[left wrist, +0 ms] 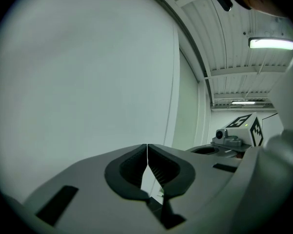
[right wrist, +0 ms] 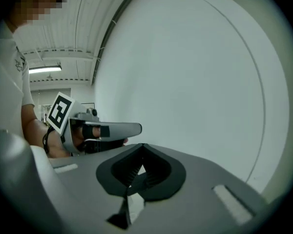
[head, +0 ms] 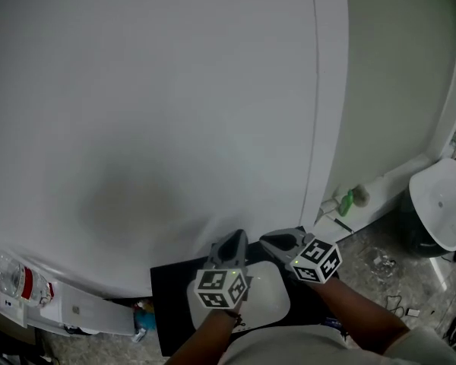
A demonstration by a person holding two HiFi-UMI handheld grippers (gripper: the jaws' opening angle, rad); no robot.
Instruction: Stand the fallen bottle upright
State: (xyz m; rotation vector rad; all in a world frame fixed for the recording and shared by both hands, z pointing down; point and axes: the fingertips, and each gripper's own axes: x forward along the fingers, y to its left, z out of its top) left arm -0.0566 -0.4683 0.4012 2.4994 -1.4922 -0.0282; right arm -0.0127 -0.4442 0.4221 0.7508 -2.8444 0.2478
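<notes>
A clear plastic bottle (head: 17, 277) with a red label lies on its side at the far lower left of the head view, on a white ledge. Both grippers are held close together at the bottom centre, well to the right of the bottle and pointing at the white wall. My left gripper (head: 232, 243) is shut, its pads (left wrist: 136, 165) meeting along a thin line with nothing between them. My right gripper (head: 270, 242) is also shut and empty, its ribbed pads (right wrist: 155, 168) pressed together. The bottle shows in neither gripper view.
A large white wall panel (head: 152, 112) fills most of every view. Below the grippers a white rounded object (head: 270, 301) rests on a black mat (head: 171, 310). A dark bin with a white lid (head: 439, 204) stands at the right, and a small green item (head: 346, 201) is by the wall's foot.
</notes>
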